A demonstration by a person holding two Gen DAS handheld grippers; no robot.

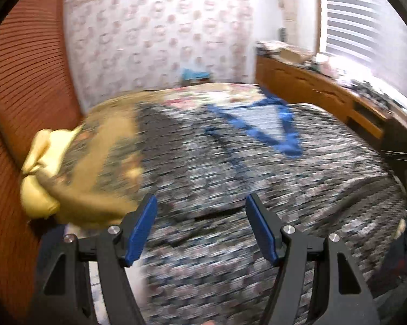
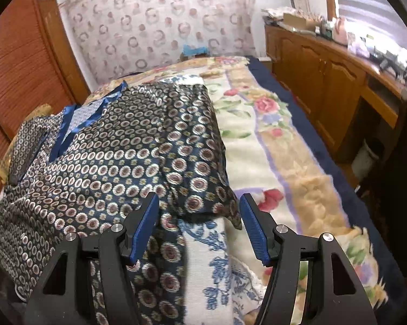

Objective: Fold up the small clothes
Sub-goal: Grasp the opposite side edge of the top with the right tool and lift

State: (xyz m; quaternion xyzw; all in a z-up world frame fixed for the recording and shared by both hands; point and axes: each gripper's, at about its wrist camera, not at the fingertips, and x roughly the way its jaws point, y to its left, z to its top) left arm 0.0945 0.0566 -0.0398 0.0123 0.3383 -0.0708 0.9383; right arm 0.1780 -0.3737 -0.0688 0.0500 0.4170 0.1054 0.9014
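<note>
The dark patterned garment [image 2: 116, 157] with blue satin trim lies spread on the bed, its near right corner just beyond the right gripper [image 2: 199, 227], whose jaws stand spread with nothing pinched; the left gripper [image 1: 200, 230] hovers above the same cloth, jaws also spread and empty. Only the right view shows the floral blanket [image 2: 271, 146] and blue-printed white cloth [image 2: 211, 265], while the blurred left view shows a yellow pillow [image 1: 41, 178] at far left. A wooden cabinet [image 2: 325, 81] lines the right wall.
</note>
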